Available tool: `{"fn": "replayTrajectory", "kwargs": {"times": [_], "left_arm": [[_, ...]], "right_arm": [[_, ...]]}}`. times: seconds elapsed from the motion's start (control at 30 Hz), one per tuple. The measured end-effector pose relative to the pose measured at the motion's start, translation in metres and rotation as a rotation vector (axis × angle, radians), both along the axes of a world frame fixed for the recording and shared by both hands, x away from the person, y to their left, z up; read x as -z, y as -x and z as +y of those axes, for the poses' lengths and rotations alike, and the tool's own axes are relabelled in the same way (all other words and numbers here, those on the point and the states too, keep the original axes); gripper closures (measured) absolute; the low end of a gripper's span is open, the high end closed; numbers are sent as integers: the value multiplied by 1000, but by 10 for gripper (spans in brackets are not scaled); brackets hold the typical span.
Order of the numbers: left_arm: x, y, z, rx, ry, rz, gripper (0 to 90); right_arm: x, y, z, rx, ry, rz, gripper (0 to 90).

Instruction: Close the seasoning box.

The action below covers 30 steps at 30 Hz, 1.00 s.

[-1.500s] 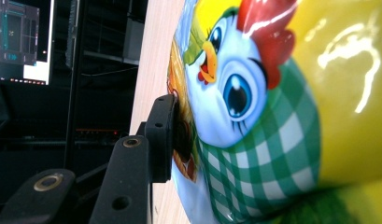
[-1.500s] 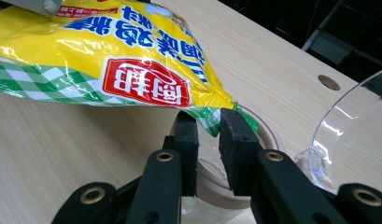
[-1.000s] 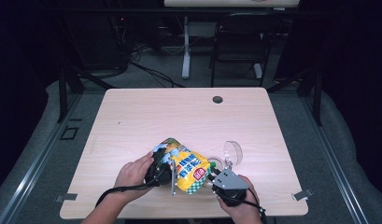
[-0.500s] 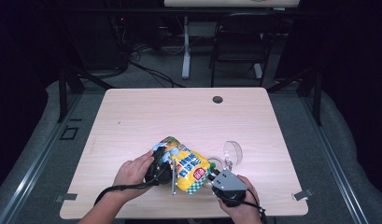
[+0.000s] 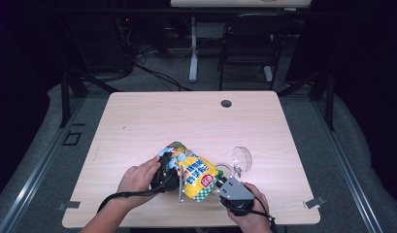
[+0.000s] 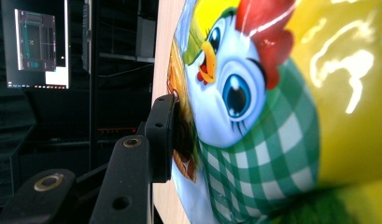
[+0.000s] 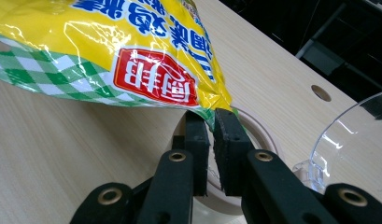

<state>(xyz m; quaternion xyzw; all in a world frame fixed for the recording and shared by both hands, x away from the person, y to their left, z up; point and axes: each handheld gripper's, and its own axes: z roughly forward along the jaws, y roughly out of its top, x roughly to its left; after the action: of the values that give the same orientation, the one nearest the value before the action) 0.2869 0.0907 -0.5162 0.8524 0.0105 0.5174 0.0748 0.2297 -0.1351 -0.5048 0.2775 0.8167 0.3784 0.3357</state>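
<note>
The bag [image 5: 189, 171], yellow with green check trim, is held just above the tabletop [image 5: 152, 121] near its front edge. The left gripper [image 5: 166, 178] clamps the bag's left side; one pad presses the printed film in the left gripper view. The right gripper [image 7: 211, 122] has just been closing on the bag's lower right corner, which now sits pinched between its pads. Right of the bag stand a tape ring [image 7: 254, 128] and a clear cup [image 5: 241, 158]. Step in hand: securing both ends. The next move probably calls for pulling the corner to tear the bag open.
</note>
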Motion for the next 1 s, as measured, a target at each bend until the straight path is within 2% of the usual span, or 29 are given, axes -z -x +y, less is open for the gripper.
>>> {"fn": "replayTrajectory", "kwargs": {"times": [0.37, 0.4, 0.43, 0.47, 0.67, 0.7, 0.77, 0.83, 0.87, 0.9, 0.93, 0.97, 1.0], "left_arm": [[-3, 0, -1, 4, -15, -11, 611], [-2, 0, -1, 8, 7, -12, 611], [-4, 0, -1, 3, -17, -15, 612], [-3, 0, -1, 8, 2, -14, 611], [-6, 1, -2, -3, -28, -22, 612], [-5, 1, -2, 7, -5, -35, 612], [-6, 1, -2, 5, -5, -30, 612], [-8, 1, -2, 6, -30, -42, 612], [-10, 2, -2, -1, -38, -34, 612], [-10, 2, -2, 3, -37, -42, 612], [-9, 2, -3, 8, -14, -47, 612], [-10, 2, -3, 3, -36, -47, 612], [-11, 3, -3, 3, -36, -45, 612]], "right_arm": [[0, 2, 3, -11, 27, -24, 881], [0, 2, 3, -11, 27, -24, 881], [0, 3, 4, -9, 32, -28, 900], [-1, 3, 4, -7, 35, -31, 900], [-1, 3, 4, 0, 29, -40, 900], [-1, 3, 4, 0, 28, -41, 900], [-1, 3, 3, 3, 29, -45, 900], [-1, 3, 3, 6, 29, -49, 900], [-1, 3, 3, 7, 30, -50, 900], [-1, 3, 3, 7, 30, -51, 900], [-1, 3, 3, 10, 30, -50, 900], [-1, 3, 3, 12, 28, -50, 900], [-1, 3, 3, 12, 25, -50, 900]]}}
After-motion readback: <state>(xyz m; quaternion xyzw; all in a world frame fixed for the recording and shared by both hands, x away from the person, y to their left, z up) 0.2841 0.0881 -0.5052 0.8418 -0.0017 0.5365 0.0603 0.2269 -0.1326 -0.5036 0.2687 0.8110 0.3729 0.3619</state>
